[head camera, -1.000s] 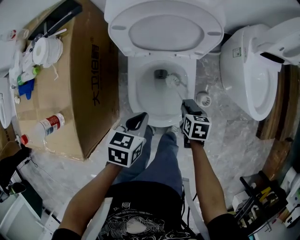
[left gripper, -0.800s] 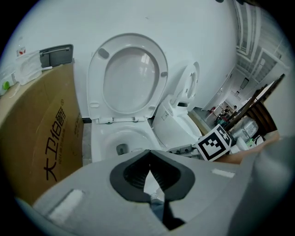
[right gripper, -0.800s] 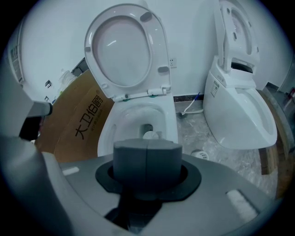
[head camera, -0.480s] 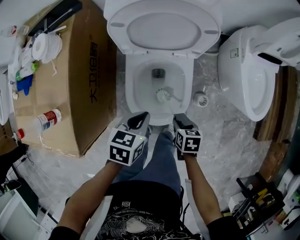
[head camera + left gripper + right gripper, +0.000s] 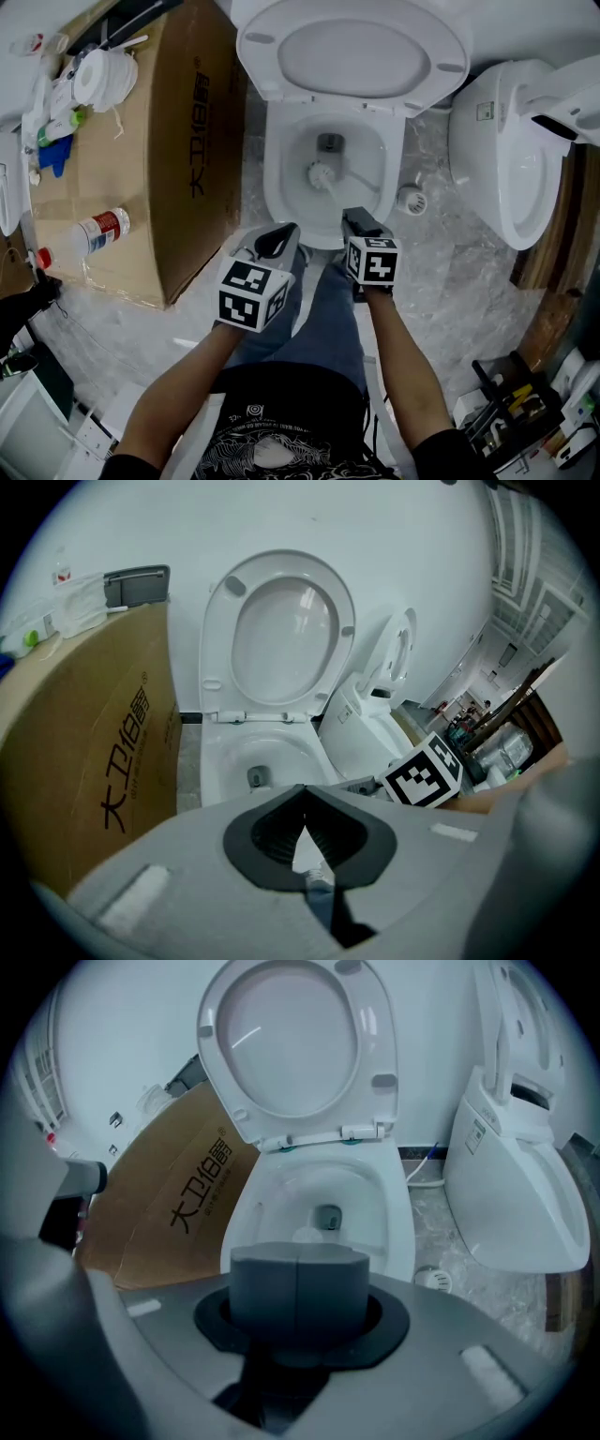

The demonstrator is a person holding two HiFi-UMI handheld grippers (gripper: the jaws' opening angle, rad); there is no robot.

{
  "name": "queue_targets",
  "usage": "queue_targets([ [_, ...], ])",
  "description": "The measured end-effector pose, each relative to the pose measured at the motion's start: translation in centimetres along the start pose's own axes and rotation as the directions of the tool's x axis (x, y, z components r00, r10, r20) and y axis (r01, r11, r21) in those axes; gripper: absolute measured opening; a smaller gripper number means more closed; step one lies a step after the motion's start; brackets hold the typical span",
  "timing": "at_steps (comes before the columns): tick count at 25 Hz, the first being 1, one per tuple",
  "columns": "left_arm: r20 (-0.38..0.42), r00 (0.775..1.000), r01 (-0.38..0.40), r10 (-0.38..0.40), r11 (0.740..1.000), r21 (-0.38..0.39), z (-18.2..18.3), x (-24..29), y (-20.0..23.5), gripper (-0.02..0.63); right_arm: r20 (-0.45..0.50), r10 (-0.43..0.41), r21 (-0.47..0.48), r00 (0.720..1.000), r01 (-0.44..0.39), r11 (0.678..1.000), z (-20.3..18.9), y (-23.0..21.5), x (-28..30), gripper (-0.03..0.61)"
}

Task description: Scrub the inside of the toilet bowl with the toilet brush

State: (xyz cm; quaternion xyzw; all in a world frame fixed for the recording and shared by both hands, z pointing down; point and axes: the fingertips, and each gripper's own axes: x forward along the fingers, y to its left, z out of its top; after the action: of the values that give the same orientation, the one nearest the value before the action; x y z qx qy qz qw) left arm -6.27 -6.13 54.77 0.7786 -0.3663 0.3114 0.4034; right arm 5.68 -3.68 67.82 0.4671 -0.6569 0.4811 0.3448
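The right gripper (image 5: 298, 1269) had its jaws pressed together on the handle of the toilet brush (image 5: 322, 175). The brush's white head lay ahead of them, low inside the toilet bowl (image 5: 274, 178), near the drain. The left gripper (image 5: 302, 799) had its jaws closed on nothing, and the bowl stood just ahead of them.

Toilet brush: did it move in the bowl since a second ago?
Yes. The toilet brush swept from the right side of the bowl toward the left, and the right gripper holding it drew back. The left gripper stayed shut and empty; the lid stayed up.
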Motion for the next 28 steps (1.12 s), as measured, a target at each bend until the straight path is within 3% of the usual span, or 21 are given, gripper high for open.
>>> queue_targets([
  [19, -0.049, 0.999, 0.016, -0.015, 1.0, 0.016, -1.9, 0.3, 0.8, -0.002, 0.019, -0.103, 0.062, 0.994, 0.102, 0.993, 3.5, -3.1, 5.4, 0.153],
  [28, 0.007, 1.0, 0.003, -0.003, 1.0, 0.01, 0.4, -0.5, -0.1, -0.002, -0.023, -0.057, 0.05, 0.998, 0.058, 0.997, -1.0, -1.1, 1.2, 0.152],
])
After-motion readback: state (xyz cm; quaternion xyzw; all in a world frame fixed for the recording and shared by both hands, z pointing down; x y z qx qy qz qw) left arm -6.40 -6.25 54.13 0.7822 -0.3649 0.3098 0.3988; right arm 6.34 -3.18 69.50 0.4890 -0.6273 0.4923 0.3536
